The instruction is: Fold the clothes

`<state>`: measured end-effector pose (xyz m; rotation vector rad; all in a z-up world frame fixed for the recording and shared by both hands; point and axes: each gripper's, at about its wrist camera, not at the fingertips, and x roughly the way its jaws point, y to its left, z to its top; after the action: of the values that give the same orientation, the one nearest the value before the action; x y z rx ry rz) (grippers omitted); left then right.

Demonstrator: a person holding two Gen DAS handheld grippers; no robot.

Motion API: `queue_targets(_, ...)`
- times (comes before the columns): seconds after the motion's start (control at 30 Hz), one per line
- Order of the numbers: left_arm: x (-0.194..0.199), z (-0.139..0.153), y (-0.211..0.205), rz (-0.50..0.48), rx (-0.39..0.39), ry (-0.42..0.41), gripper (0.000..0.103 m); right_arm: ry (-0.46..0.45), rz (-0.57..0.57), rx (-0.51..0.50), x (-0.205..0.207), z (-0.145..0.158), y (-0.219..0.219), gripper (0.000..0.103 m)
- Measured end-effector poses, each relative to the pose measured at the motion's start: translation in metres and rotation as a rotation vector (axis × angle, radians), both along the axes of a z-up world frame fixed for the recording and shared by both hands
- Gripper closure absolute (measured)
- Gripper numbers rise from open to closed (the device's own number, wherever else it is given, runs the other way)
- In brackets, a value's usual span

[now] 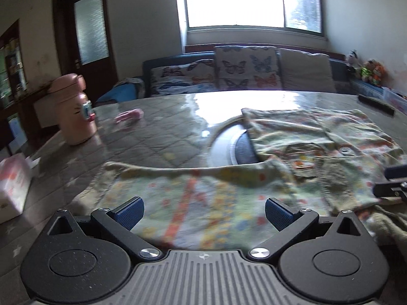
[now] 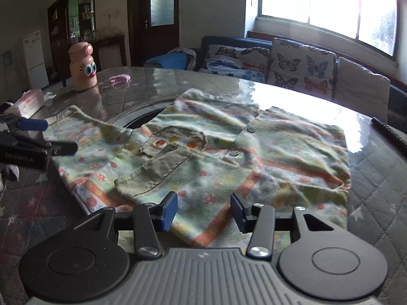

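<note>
A pale green child's shirt point(image 2: 216, 157) with orange stripes and small prints lies spread and partly folded on the round glass-topped table point(image 2: 376, 167). It also shows in the left wrist view point(image 1: 203, 198). My left gripper point(image 1: 203, 216) is open wide, just above the shirt's near left part; it also shows in the right wrist view point(image 2: 38, 137). My right gripper point(image 2: 203, 211) is open, its blue pads either side of the shirt's near hem, holding nothing. Its tip shows at the right edge of the left wrist view point(image 1: 391, 183).
A pink cartoon bottle point(image 2: 82, 68) and a pink cloth item point(image 2: 119, 79) stand at the table's far left. A tissue pack point(image 2: 28, 104) lies at the left edge. A dark remote point(image 2: 389, 133) lies at the right edge. A sofa with butterfly cushions point(image 2: 292, 61) is behind.
</note>
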<state>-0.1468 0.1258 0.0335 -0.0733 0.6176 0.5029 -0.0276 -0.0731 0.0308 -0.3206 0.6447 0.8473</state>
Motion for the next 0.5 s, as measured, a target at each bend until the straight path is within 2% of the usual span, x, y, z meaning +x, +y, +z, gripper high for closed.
queue_targets(0.33, -0.034, -0.001, 0.071, 0.25, -0.048, -0.022, 0.001, 0.009, 0.006, 0.002, -0.003, 0.002, -0.001, 0.051)
queue_targets(0.5, -0.04, -0.004, 0.104, 0.344, -0.087, -0.023, 0.013, 0.006, 0.009, -0.003, -0.004, 0.003, -0.001, 0.05)
